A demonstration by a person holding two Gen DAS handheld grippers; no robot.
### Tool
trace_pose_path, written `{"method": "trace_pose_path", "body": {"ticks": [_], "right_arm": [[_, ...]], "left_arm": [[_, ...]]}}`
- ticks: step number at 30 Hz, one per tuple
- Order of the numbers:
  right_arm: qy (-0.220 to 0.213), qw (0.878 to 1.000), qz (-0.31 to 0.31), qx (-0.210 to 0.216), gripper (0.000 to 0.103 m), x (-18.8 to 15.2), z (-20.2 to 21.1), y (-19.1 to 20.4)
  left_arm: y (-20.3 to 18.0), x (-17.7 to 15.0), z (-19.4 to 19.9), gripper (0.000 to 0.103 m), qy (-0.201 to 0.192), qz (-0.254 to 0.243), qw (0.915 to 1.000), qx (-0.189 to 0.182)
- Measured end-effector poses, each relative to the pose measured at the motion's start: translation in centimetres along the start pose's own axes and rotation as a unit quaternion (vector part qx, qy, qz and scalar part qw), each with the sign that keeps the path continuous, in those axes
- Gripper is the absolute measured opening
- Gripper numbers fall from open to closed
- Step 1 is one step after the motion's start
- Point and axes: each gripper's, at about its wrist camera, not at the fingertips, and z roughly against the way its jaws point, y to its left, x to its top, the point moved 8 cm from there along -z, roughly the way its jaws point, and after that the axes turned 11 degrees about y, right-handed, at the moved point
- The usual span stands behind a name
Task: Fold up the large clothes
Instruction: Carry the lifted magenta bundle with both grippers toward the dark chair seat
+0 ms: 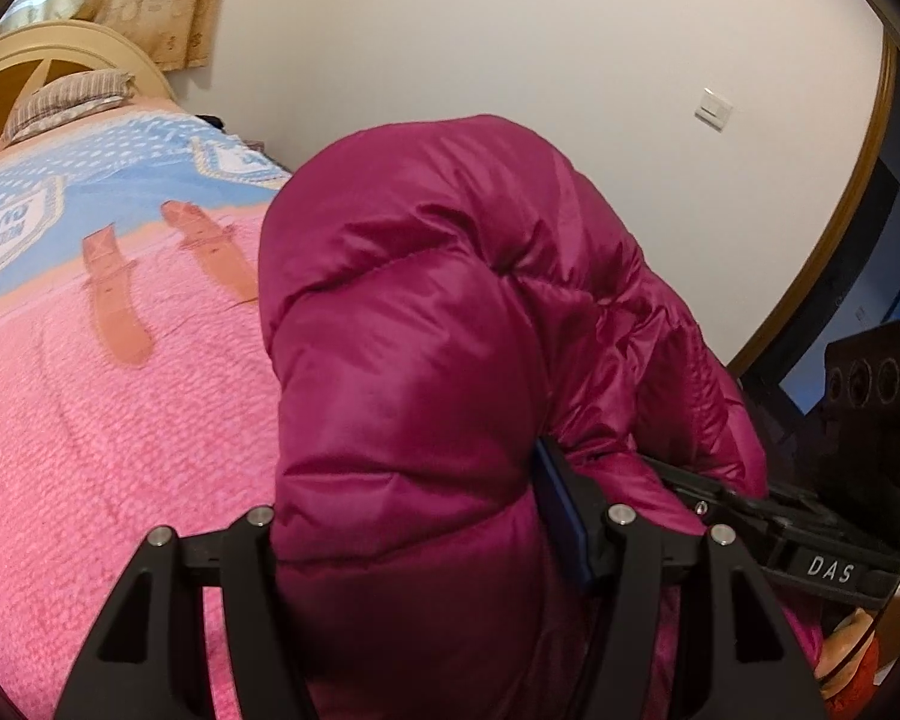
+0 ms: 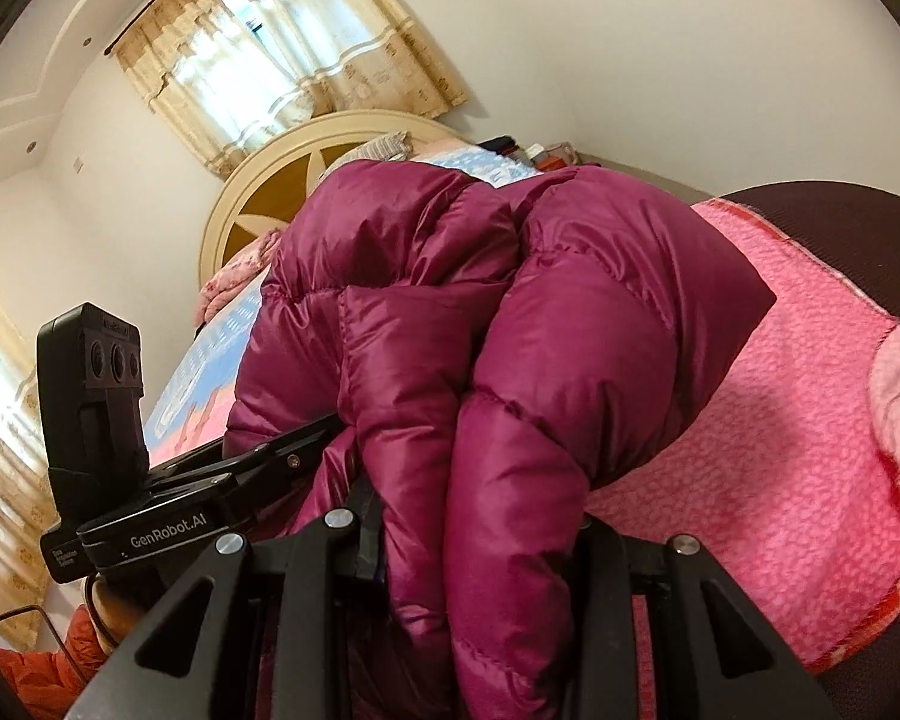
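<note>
My left fingers (image 1: 561,516) pinch a thick fold of the magenta puffer jacket (image 1: 438,330), and my right fingers (image 2: 372,534) clamp another bunched fold beside them. The jacket bulges up between both grippers, above the pink blanket (image 1: 90,420) on the bed.
</note>
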Motion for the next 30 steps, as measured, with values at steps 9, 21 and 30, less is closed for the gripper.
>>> {"method": "trace_pose_path", "body": {"ticks": [9, 21, 30], "right_arm": [[-0.017, 0.999, -0.023, -0.028, 0.032, -0.1, 2.6, -2.9], [-0.025, 0.998, -0.048, -0.033, 0.032, 4.6, 0.4, -7.7], [-0.025, 0.995, -0.087, -0.047, 0.032, 6.3, -2.6, -12.7]], "left_arm": [[-3.1, 1.1, -2.7, 0.063, 0.025, -0.011, 0.9991, -0.033], [-3.0, 6.8, -7.9, 0.063, 0.06, 0.002, 0.9982, 0.001], [-3.3, 8.7, -12.3, 0.063, 0.075, -0.01, 0.9949, 0.067]]}}
